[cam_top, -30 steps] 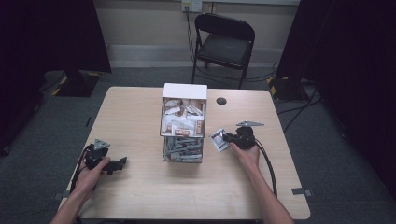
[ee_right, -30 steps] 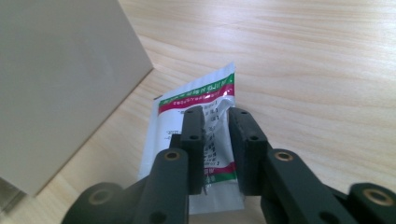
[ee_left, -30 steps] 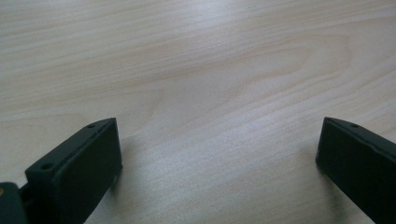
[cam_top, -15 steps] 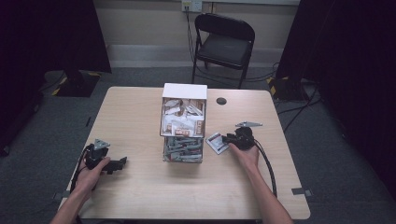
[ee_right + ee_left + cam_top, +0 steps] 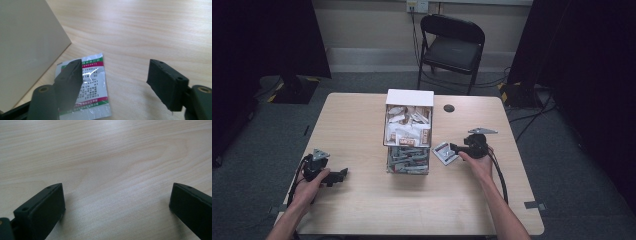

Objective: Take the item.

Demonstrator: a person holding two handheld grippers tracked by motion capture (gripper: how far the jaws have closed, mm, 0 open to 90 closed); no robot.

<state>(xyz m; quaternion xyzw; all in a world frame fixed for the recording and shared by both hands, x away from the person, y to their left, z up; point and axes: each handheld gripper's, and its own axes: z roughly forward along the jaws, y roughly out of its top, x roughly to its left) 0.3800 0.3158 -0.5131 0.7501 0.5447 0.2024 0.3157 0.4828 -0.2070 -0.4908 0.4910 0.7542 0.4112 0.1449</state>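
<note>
Packet-filled box (image 5: 408,131), packet (image 5: 445,152) beside

Left of the box (image 5: 409,131), the left gripper (image 5: 343,174) rests low with jaws wide apart; right of it, the right gripper (image 5: 454,147) gapes too.

A black folding chair (image 5: 452,49) stands on grey carpet (image 5: 357,82) behind the pale wooden table (image 5: 357,125); beyond the chair, a cream wall (image 5: 372,25), dark curtains (image 5: 272,35) either side.
</note>
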